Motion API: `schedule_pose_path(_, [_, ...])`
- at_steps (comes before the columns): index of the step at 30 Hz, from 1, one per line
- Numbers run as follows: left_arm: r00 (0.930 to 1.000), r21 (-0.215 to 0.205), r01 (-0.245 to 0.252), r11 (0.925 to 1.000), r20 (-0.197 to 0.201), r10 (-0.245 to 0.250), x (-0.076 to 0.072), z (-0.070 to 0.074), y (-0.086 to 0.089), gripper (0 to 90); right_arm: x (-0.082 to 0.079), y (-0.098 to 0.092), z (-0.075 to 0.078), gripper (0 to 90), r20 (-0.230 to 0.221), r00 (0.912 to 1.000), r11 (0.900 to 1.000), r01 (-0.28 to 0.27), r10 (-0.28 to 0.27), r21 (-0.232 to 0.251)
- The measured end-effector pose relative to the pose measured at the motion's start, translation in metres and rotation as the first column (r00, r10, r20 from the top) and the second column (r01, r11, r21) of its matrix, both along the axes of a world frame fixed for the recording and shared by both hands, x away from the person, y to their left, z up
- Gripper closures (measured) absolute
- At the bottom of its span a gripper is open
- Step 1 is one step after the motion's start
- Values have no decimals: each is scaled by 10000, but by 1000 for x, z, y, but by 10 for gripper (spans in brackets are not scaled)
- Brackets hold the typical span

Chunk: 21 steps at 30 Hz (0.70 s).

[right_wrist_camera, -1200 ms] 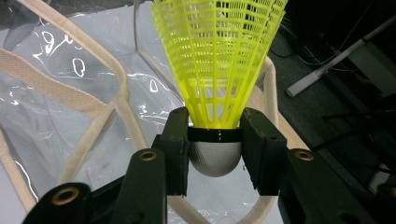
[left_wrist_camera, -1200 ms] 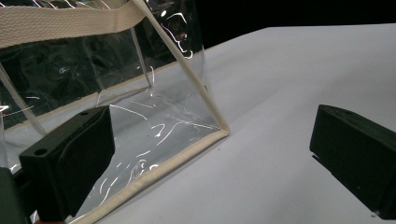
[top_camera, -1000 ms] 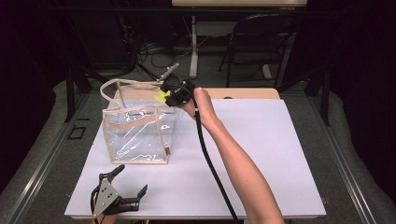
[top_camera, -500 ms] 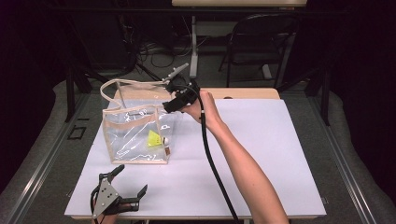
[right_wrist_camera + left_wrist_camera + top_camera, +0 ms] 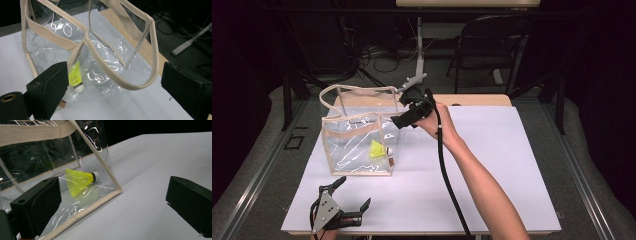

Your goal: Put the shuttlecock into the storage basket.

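At the left of the high view, the left gripper rests near the front edge of the white tabletop board, its jaws spread wide with nothing between them. Just beyond it stands the clear plastic tote bag with beige webbing trim and handles, and the yellow plastic shuttlecock with a white cork tip lies on its side on the bag's floor, near the front right corner. Right of the bag's mouth, the right gripper is held above the rim; its jaws have just been opening and now stand wide apart and empty. The main risk, as I judge it, is the right gripper or its trailing cable catching a drooping handle on the way out and tipping the light bag, spilling the shuttlecock. The board sits on a wooden table; behind are a dark room, cables and a folding chair.
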<state>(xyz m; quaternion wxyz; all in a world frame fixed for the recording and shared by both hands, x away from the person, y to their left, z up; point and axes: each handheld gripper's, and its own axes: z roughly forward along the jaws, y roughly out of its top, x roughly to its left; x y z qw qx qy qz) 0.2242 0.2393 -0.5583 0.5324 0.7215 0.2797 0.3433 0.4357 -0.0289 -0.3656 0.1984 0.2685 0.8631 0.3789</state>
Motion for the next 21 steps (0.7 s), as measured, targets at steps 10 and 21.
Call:
schedule_pose_path(10, [10000,8,-14,10000,16,14,0,0,0,1,-14,-8,-10,28,-75,9997,9997,-236,236,-33])
schedule_pose_path(21, [10000,-47,-19,10000,19,19,-1,0,0,1,-32,-25,-19,12,-63,9992,9992,-402,402,40])
